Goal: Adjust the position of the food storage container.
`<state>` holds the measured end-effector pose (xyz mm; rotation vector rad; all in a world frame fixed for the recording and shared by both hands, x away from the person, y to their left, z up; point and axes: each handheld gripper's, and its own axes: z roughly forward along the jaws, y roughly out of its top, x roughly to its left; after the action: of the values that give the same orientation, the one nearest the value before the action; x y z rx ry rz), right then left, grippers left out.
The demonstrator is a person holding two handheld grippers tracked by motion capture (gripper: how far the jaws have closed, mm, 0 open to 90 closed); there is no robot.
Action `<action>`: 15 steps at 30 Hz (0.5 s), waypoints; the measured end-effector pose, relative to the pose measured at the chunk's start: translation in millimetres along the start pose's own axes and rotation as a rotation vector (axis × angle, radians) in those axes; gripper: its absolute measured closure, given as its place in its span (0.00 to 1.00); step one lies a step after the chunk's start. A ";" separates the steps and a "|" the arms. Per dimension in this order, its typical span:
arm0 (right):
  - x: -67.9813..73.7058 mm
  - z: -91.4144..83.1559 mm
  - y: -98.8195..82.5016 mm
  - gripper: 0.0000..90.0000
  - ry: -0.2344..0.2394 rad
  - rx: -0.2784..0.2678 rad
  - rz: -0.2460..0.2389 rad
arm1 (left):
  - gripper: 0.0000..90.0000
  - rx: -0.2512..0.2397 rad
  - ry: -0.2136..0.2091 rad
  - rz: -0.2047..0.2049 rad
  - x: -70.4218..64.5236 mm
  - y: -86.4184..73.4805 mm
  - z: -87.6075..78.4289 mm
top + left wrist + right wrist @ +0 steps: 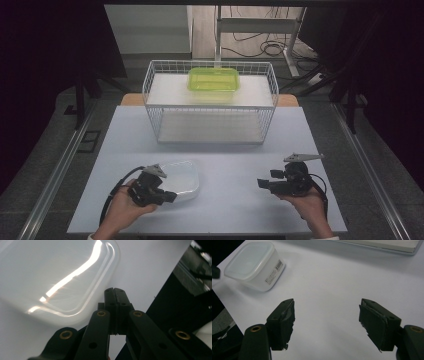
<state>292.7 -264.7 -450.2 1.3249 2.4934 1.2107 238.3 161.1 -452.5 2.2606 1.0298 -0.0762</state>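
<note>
Container [181, 181] sat lower left by my left gripper [170, 197], jaws pressed together, so I'd spread them first; right gripper [262, 183] jaws spread, holding nothing.

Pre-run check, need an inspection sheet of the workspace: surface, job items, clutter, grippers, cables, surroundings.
Surface: white table, bare between the grippers.
Job's things: clear lidded container at front left, upright, beside the left gripper; label on its side in the right gripper view.
Clutter: white wire rack at the back of the table, green container on its top shelf.
Grippers: left gripper shut, nothing between the jaws; right gripper open, empty, over bare table.
Cables: black cable loops from the left gripper; loose cables on the floor behind.
Surroundings: dark curtains at both sides.
</note>
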 end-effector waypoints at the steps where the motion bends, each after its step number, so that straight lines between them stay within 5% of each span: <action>1: -0.2 0.1 -0.1 0.32 0.000 0.000 0.001 | 1.00 -0.025 0.020 -0.024 4.5 -1.6 -7.2; 7: 0.7 1.5 -0.3 0.32 -0.001 0.003 0.001 | 1.00 -0.065 0.154 -0.146 35.3 -13.8 -27.3; 12: 0.3 2.9 -0.6 0.32 -0.002 0.007 0.001 | 1.00 -0.053 0.201 -0.234 57.2 -23.3 -23.9; 15: -0.2 3.1 -0.8 0.32 -0.002 0.010 -0.001 | 1.00 -0.037 0.190 -0.264 65.5 -26.6 -15.1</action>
<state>293.5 -263.2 -453.0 1.3266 2.5013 1.1981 262.0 225.7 -474.6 2.1176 1.4145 0.0467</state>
